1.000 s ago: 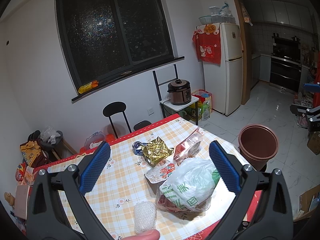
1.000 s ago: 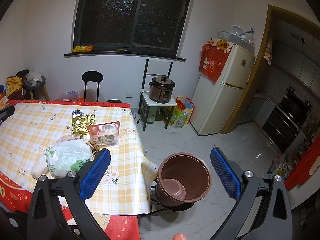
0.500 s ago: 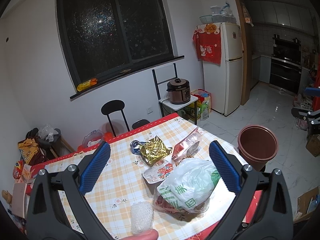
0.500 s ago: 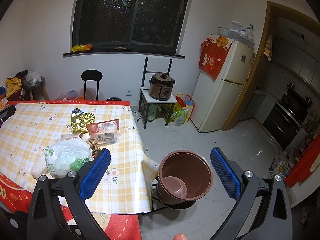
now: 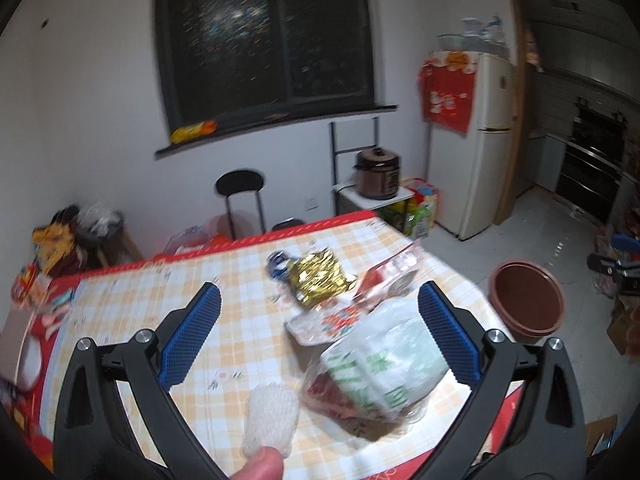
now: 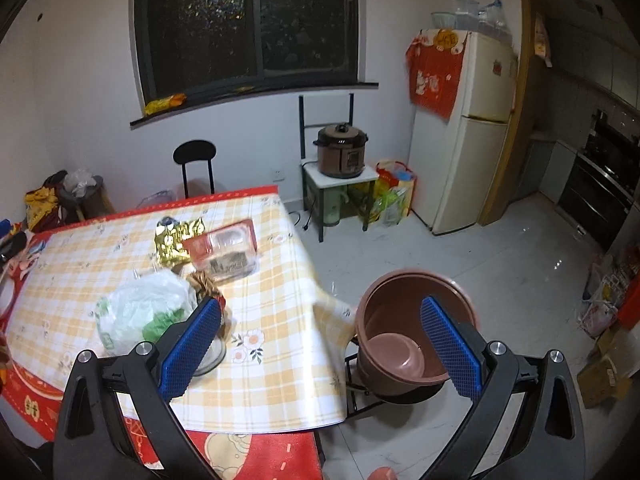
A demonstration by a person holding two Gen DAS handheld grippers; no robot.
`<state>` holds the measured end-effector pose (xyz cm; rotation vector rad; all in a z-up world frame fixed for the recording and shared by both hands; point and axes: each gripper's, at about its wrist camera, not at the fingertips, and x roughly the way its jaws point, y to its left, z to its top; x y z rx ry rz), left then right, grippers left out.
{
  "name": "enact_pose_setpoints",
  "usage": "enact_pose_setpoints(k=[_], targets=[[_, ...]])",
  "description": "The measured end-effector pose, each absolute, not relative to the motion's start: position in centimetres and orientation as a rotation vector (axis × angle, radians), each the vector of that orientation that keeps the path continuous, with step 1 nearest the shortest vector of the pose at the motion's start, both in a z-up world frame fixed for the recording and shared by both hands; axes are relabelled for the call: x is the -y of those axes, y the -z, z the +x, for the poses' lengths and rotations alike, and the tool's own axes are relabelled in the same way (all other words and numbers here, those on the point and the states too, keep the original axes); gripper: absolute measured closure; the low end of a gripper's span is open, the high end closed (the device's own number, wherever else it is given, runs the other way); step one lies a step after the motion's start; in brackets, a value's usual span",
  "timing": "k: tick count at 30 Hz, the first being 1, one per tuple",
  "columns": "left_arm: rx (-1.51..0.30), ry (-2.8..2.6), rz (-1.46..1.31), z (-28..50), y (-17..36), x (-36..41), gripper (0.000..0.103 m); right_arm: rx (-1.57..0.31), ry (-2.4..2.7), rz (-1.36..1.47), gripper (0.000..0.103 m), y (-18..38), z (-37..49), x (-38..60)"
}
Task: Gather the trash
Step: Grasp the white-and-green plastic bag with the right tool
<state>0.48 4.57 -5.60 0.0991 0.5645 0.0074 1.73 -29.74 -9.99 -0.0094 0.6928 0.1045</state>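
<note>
Both grippers empty, jaws wide: left gripper (image 5: pixel 318 336) above table (image 5: pixel 168 304) facing trash pile, white bag (image 5: pixel 390 354) near, gold wrapper (image 5: pixel 320 276) farther; right gripper (image 6: pixel 320 344) toward brown bin (image 6: pixel 404 336) right of table, likely drop point

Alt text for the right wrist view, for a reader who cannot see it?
Open right tongs hang over the edge of a checked table, with a brown bin on the floor beside it. On the table lie a white bag, gold wrapper and clear tray.

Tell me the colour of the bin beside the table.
Brown bin, inside and out; it shows best in the right wrist view.
</note>
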Motion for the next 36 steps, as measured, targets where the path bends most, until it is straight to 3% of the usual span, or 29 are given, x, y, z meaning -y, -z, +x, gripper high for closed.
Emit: enact_pose_setpoints(k=[16, 36], targets=[[-0.689, -0.281, -0.013, -3.3, 9.4, -8.3, 0.006, -0.672, -0.535, -0.084, 0.005, 12.2, 4.9, 22.8], [-0.718, -0.249, -0.150, -5.6, 13.6, -18.9, 0.006, -0.732, -0.624, -0.458, 0.005, 15.8, 2.2, 2.3]])
